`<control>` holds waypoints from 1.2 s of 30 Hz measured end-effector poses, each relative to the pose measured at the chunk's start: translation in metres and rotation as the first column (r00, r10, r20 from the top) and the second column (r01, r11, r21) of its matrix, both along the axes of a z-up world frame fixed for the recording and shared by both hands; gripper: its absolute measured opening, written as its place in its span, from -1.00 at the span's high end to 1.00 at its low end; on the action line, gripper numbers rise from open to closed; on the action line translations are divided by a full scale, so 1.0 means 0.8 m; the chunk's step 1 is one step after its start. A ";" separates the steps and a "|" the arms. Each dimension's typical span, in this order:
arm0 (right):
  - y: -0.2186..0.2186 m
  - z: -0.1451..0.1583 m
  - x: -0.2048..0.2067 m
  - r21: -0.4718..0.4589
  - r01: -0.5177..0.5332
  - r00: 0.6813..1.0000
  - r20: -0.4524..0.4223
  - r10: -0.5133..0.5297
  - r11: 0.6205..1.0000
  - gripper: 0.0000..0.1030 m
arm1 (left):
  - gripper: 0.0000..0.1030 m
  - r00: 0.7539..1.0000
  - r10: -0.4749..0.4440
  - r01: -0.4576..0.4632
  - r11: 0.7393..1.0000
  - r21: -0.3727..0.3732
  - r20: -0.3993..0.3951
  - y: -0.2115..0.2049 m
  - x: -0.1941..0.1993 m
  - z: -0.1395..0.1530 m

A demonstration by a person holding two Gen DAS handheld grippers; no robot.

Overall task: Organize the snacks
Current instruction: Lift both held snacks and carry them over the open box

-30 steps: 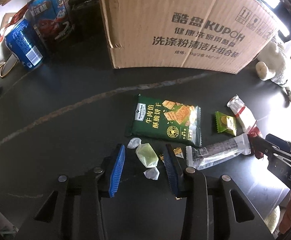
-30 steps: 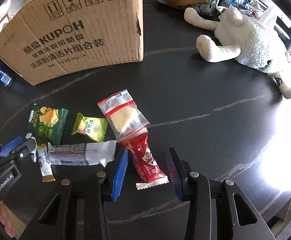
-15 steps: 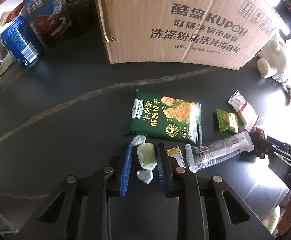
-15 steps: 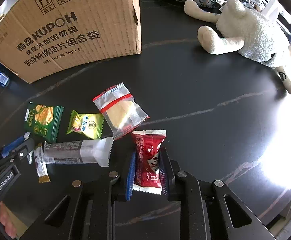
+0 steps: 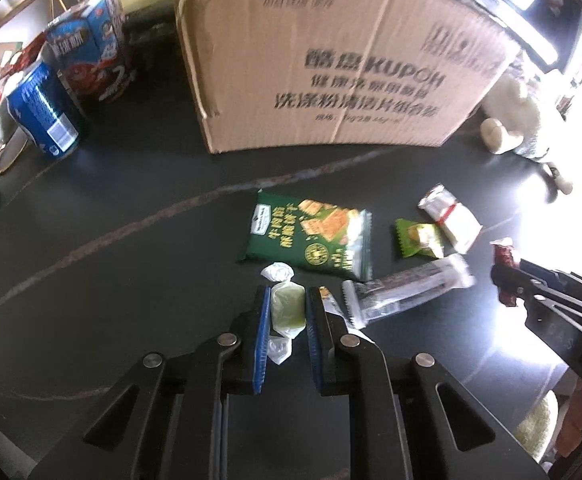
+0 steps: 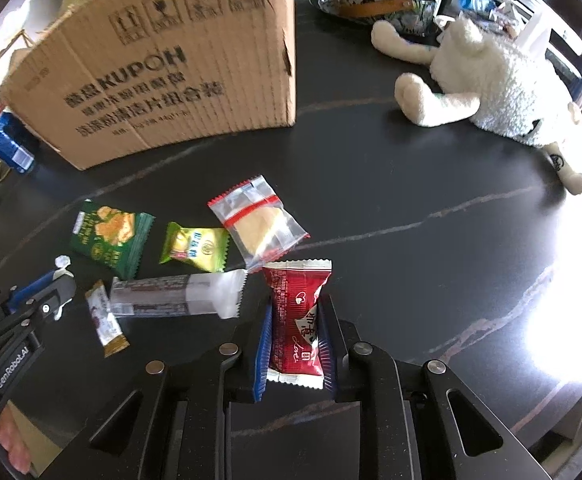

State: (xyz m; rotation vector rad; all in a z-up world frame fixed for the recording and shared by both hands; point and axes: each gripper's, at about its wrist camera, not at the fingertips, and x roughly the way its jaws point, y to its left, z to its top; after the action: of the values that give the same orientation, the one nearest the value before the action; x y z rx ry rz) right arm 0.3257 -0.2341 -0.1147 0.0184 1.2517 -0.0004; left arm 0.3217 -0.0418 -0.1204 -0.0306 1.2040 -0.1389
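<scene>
Both pairs of my blue-padded fingers are closed on snacks. My left gripper [image 5: 287,312] pinches a pale green candy in a clear twisted wrapper [image 5: 287,310] between its pads, with one white twist end sticking out ahead of the fingertips and the other trailing back between the fingers. My right gripper [image 6: 294,320] is clamped on the sides of a red foil snack packet with white lettering [image 6: 297,312], whose crimped top edge stands beyond the fingertips.

On the black stone-look tabletop with pale veins [image 6: 391,280] the other snacks lie loose. A dark green cracker bag [image 5: 309,236] lies flat just ahead of the green candy. To its right sit a small lime-green sachet [image 5: 417,238] and a clear pouch with a red stripe [image 5: 451,216], close together. A long clear-and-white wrapped bar [image 5: 403,290] lies between my two grippers, one end overlapping a thin brown-and-gold stick packet [image 6: 105,318].

Behind the snacks stands a large brown cardboard box printed KUPOH [image 5: 331,68]. A blue drink can [image 5: 45,116] and a blue-and-red carton [image 5: 87,56] stand to the box's left, and a white plush sheep toy [image 6: 487,76] lies to its right.
</scene>
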 end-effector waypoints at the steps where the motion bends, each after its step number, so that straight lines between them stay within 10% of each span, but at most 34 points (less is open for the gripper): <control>1: 0.001 0.004 -0.002 0.005 -0.004 1.000 0.006 0.004 1.000 0.56 | 0.65 1.000 -0.005 0.005 1.000 -0.007 0.007 0.000 -0.003 0.005; 36: 0.045 0.179 -0.007 0.122 -0.127 0.929 0.363 0.075 0.984 0.56 | 0.65 0.948 -0.081 0.105 0.993 -0.062 0.308 0.005 -0.006 0.191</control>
State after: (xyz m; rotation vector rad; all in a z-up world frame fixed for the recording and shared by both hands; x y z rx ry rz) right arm 0.3203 -0.1984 0.0288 0.0753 0.8841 0.1767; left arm 0.3166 -0.0381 0.0328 -0.0192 0.8904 -0.2642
